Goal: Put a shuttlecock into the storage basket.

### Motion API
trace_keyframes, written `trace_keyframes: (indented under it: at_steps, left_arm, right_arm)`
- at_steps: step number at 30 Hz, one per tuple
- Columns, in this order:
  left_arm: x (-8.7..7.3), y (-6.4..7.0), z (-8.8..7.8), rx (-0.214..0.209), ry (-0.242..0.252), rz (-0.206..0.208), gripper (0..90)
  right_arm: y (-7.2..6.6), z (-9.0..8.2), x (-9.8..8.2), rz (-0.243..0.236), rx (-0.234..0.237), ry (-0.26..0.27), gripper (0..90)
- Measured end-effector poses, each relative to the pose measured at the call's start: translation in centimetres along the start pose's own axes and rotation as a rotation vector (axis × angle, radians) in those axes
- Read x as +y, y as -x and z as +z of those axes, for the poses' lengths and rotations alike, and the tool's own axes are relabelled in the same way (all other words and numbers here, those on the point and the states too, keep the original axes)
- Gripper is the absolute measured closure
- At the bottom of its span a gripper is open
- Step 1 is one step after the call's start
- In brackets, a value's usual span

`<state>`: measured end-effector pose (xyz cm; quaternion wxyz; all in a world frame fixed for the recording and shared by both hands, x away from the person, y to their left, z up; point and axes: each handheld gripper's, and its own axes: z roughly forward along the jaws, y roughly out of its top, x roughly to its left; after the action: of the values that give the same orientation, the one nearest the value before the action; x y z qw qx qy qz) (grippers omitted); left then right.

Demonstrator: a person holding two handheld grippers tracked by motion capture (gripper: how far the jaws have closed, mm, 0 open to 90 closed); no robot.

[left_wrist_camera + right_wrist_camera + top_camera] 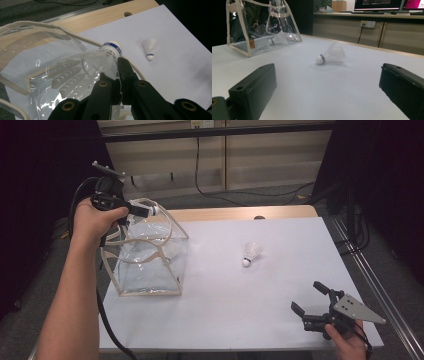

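My left gripper [144,210] hovers over the open top of a clear plastic bag with cream trim [145,270], shut on the feathers of a white shuttlecock [153,210]. Seen along the left gripper [114,71], that shuttlecock [106,56] points its blue-banded cork away from the jaws, above the bag [37,62]. A second shuttlecock [251,253] [150,48] [331,54] lies on its side mid-table. A third shuttlecock [277,38] rests inside the bag [239,47]. My right gripper [306,296] [327,75] sits open and empty near the front right corner.
A white sheet [240,295] covers the table, with a bare wooden strip [235,213] along its far edge. A metal rail [375,285] runs past the right side. Cables lie on the floor behind, and monitors [377,5] stand on a counter.
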<state>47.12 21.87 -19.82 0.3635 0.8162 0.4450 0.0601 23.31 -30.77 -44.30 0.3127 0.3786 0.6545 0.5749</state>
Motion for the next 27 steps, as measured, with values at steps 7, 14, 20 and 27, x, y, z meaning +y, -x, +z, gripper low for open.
trace_keyframes:
  at_steps: [7, 14, 20, 27]
  left_arm:
    - [-0.3, -0.4, 0.2, 0.006, -0.006, -0.010, 88.9]
    - [-0.5, -0.7, 0.7, 0.002, -0.019, -0.012, 88.7]
    - [-0.7, -0.9, 1.0, 0.003, -0.027, -0.014, 88.7]
    - [-0.8, -1.0, 1.4, 0.000, -0.038, -0.009, 88.5]
  right_arm:
    - [-0.1, 0.0, 0.0, 0.004, 0.001, 0.001, 1.0]
    - [-0.1, 0.0, 0.0, 0.006, -0.001, 0.001, 1.0]
    - [-0.1, 0.1, 0.0, 0.006, 0.000, -0.001, 1.0]
    - [-0.1, 0.1, 0.0, 0.005, 0.000, -0.002, 1.0]
